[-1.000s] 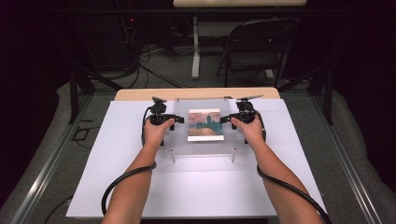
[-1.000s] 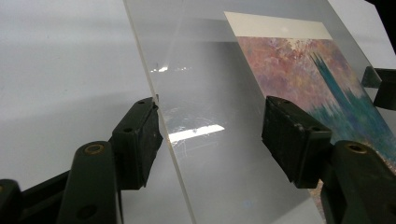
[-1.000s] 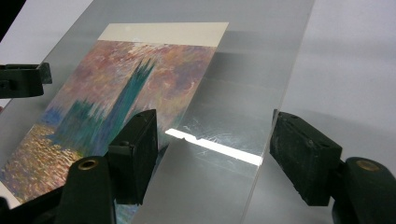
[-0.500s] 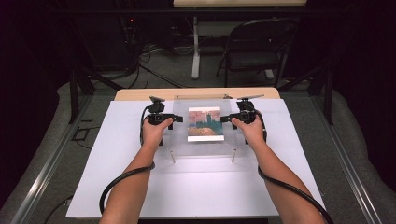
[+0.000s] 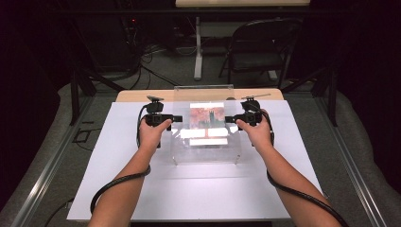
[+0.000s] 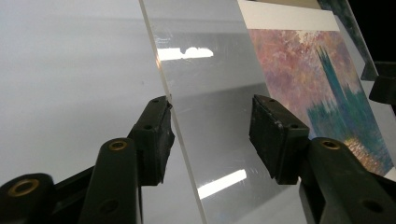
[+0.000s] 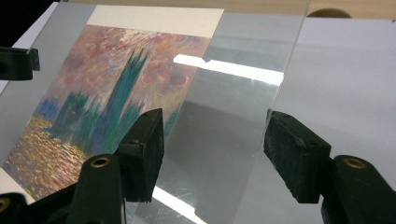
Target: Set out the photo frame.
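A clear acrylic sheet (image 5: pixel 205 146) lies over a painted print (image 5: pixel 206 116) of teal towers under a pink sky, on a white board (image 5: pixel 118 165). My left gripper (image 5: pixel 178 118) is at the sheet's left edge and my right gripper (image 5: pixel 229 119) at its right edge, pointing at each other. In the left gripper view the sheet (image 6: pixel 210 93) runs between the jaws of my left gripper (image 6: pixel 210 121), which have just been closing; one pad is near its edge, the other apart. The right gripper (image 7: pixel 215 135) likewise straddles the sheet (image 7: pixel 233 116) with gaps, its jaws closing too.
A wooden table edge (image 5: pixel 142 96) runs behind the white board. Beyond it stand a folding chair (image 5: pixel 257 47) and a white table leg (image 5: pixel 198 52), with cables on the floor. Metal rails (image 5: pixel 52 161) flank the board on both sides.
Both hands have risen a little at the sheet's sides. The sheet's far edge now shows higher, against the wooden table behind.
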`<action>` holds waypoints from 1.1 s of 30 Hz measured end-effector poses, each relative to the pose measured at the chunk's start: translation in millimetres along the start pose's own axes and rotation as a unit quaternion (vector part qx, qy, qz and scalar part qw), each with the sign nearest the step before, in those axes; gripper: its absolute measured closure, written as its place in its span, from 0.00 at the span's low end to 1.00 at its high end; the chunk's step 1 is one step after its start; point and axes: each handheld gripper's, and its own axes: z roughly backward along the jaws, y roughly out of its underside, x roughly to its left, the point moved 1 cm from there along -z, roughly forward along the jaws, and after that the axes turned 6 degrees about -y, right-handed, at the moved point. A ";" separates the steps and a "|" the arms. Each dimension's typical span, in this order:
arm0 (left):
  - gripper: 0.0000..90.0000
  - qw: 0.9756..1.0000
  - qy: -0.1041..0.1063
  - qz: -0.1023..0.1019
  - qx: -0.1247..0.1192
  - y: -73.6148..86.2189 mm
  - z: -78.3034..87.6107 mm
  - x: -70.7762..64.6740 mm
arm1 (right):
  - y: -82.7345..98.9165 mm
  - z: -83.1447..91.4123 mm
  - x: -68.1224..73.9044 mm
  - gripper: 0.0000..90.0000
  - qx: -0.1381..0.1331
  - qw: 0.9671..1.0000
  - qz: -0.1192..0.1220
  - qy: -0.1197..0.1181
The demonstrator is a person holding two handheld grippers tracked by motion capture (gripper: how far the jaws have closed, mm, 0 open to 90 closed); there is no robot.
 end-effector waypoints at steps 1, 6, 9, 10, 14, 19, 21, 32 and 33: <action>0.57 1.000 0.002 -0.002 -0.003 0.5 3.0 -1.4 | 0.1 2.7 2.3 0.43 -0.002 1.000 0.005 0.001; 0.60 1.000 -0.002 -0.015 -0.011 1.9 16.9 -7.6 | -0.4 16.0 11.9 0.46 -0.005 1.000 0.027 0.008; 0.62 1.000 -0.005 -0.024 -0.012 2.7 23.9 -10.7 | -0.6 21.7 16.8 0.46 -0.007 0.999 0.040 0.011; 0.62 1.000 -0.004 -0.026 -0.013 2.9 26.1 -11.7 | -0.5 23.8 18.2 0.47 -0.006 0.999 0.044 0.012; 0.64 0.999 -0.005 -0.036 -0.015 4.3 33.6 -14.7 | 0.2 30.5 23.2 0.49 -0.010 0.998 0.058 0.016; 0.67 0.999 -0.001 -0.045 -0.018 6.5 42.6 -17.1 | 2.1 39.9 28.7 0.52 -0.016 0.998 0.065 0.019; 0.67 0.999 -0.002 -0.047 -0.020 7.6 45.7 -18.9 | 3.5 43.3 31.6 0.52 -0.016 0.997 0.069 0.022; 0.70 0.998 -0.015 -0.057 -0.037 16.7 62.0 -30.9 | 8.7 59.7 45.1 0.57 -0.020 0.995 0.090 0.036; 0.70 0.997 -0.017 -0.060 -0.039 17.6 63.6 -31.9 | 9.3 61.6 45.8 0.58 -0.022 0.995 0.090 0.035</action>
